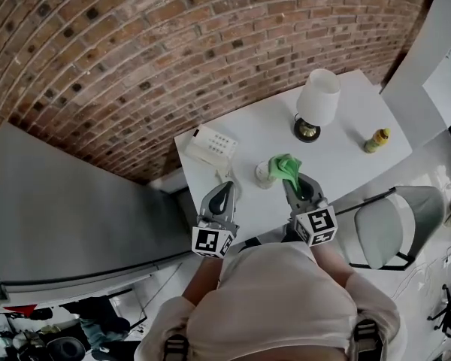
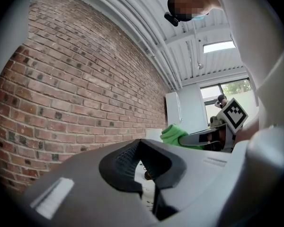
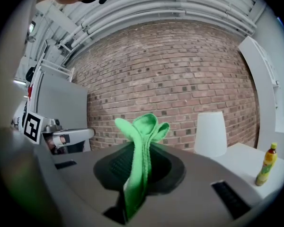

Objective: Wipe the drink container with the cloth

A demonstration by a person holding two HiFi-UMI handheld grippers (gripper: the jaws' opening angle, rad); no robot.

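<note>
The person's light-coloured top (image 1: 278, 299) fills the bottom of the head view, and both arms reach forward from it over the near edge of the white bench (image 1: 338, 156). The left hand-held gripper (image 1: 225, 185) hovers above that near edge towards the bench's left corner. Its jaws are drawn almost together, with only a thin slit between them (the bench shows through it) and nothing held. The right hand-held gripper (image 1: 292, 177) sits a little further in, its jaws pinching a green cloth (image 1: 286, 165), which stands up out of them in folded loops.

The cloth's free end lies against the right side of a pale, round drink container (image 1: 264, 174). It stands just inside the near edge, roughly at the middle, between the two gripper tips. It is too small to make out further.

Towards the far edge, a white table lamp (image 1: 318, 98) stands on a dark base. A white box (image 1: 210, 146) rests at the left far corner. A small yellow bottle (image 1: 376, 139) stands upright near the right edge, well apart from the cloth. A brick wall (image 1: 135, 59) runs behind the bench, and a pale chair (image 1: 387, 233) sits off its right near corner.
</note>
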